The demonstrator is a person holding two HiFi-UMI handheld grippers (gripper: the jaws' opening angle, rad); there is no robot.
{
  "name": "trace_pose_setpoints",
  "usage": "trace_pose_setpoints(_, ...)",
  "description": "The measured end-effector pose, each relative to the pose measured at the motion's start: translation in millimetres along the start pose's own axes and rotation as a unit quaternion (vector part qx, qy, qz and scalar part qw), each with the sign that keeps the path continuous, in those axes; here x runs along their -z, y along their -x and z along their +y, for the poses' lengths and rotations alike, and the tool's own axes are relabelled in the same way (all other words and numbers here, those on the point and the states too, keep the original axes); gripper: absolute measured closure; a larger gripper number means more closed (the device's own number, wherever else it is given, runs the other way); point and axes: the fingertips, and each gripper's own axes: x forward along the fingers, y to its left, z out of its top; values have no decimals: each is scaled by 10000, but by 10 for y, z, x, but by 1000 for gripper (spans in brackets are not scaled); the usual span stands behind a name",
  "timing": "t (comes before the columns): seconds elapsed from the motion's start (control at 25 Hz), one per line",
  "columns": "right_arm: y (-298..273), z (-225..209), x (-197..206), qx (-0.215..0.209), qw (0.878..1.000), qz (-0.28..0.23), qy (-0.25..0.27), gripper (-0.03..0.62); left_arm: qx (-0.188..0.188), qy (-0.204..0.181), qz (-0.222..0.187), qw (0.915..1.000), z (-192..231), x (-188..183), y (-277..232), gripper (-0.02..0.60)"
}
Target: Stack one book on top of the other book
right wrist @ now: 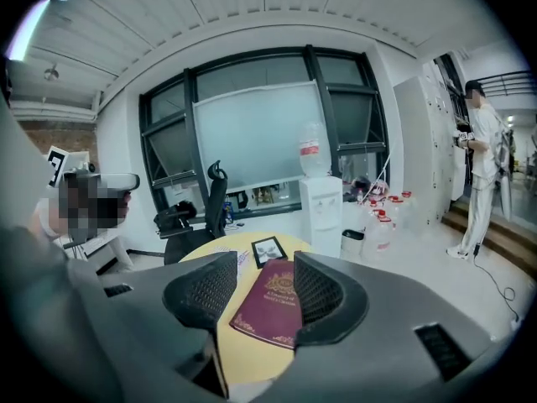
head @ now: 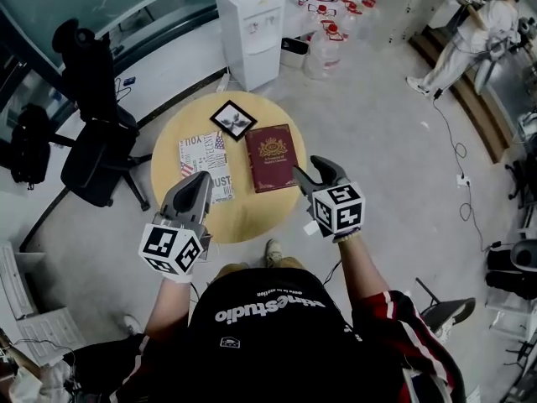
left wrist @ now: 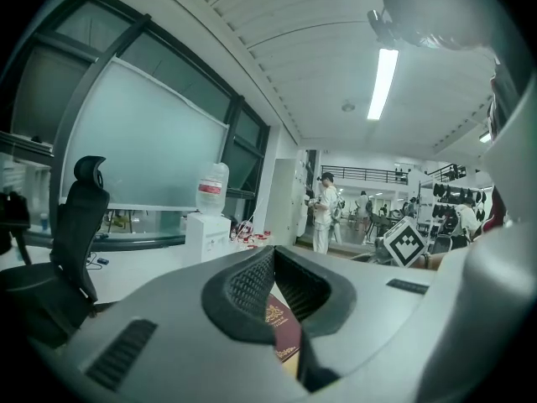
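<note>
A black chair [head: 94,133] stands well left of the red book [head: 271,157]. On the round table [head: 252,217], a printed white book [head: 201,153] lies flat just left of the red book, and the two are not stacked. My left gripper [head: 200,180] shows over that white book's near end, left of the red book, jaws a narrow gap apart and empty. A framed picture [head: 233,119] lies just beyond the red book's far left corner. My right gripper [head: 314,171] sits at the red book's near right corner, jaws spread wide and holding nothing.
</note>
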Motion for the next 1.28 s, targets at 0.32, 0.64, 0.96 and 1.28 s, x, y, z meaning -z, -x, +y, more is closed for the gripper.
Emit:
trace_pose_setpoints(0.32,-355,-282,423,-171,9985,506,71,375,-331,9,64,9994,33,94,-87,565)
trace_pose_setpoints(0.64,-650,-495,775,-471,9946,925,28,375,-750,54,16,9972,5,113,-100,565)
trace_pose_setpoints(0.96,-909,-654,1164,-661,9887,1340,127,381,-956,18,128,9953,52,197,-84,565)
trace_pose_setpoints(1.28,-1137,-818,1555,-681,9821,1750,-151,388,-1031,-4,243,9944,96,260,-127,565)
